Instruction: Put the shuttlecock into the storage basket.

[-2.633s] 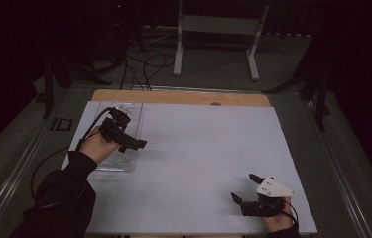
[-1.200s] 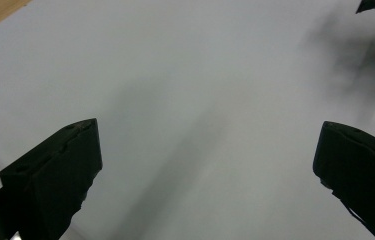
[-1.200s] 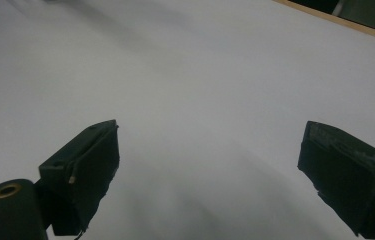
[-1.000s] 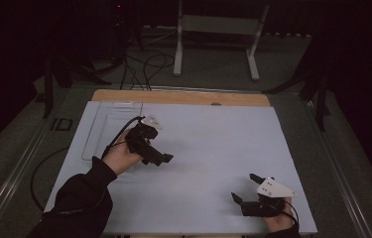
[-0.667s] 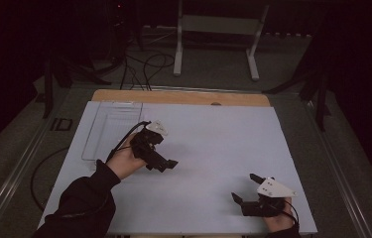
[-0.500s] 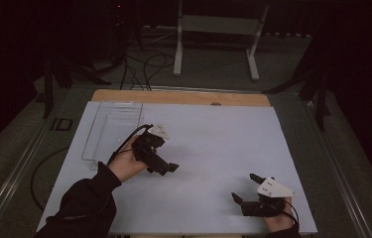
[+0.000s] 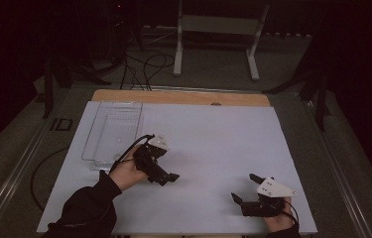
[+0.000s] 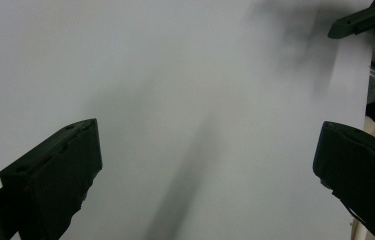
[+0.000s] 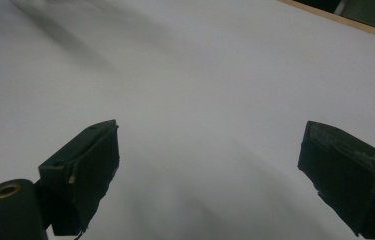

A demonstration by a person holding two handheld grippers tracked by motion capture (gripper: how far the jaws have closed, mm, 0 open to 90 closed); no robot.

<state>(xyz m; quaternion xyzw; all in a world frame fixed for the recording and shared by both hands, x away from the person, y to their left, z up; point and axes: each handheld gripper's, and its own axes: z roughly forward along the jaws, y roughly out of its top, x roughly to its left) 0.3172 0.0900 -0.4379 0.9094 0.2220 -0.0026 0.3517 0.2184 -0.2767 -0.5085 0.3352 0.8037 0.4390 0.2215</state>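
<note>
Two grippers: we hold one in each hand above the white table sheet [image 7: 213, 144].
Left gripper [image 7: 166, 176]: we keep it left of the sheet's middle, jaws pointing right and toward us; in the left gripper view its jaws stand wide apart with bare white sheet between them, gripping nothing.
Right gripper [image 7: 243, 191]: low at the near right edge of the sheet, jaws pointing left; in the right gripper view its jaws also stand wide apart, holding nothing.
Clear tray [image 7: 111, 131]: lies at the sheet's far left, just beyond our left hand [image 7: 126, 171], nothing visible in it.
Spacing: grippers well apart.
</note>
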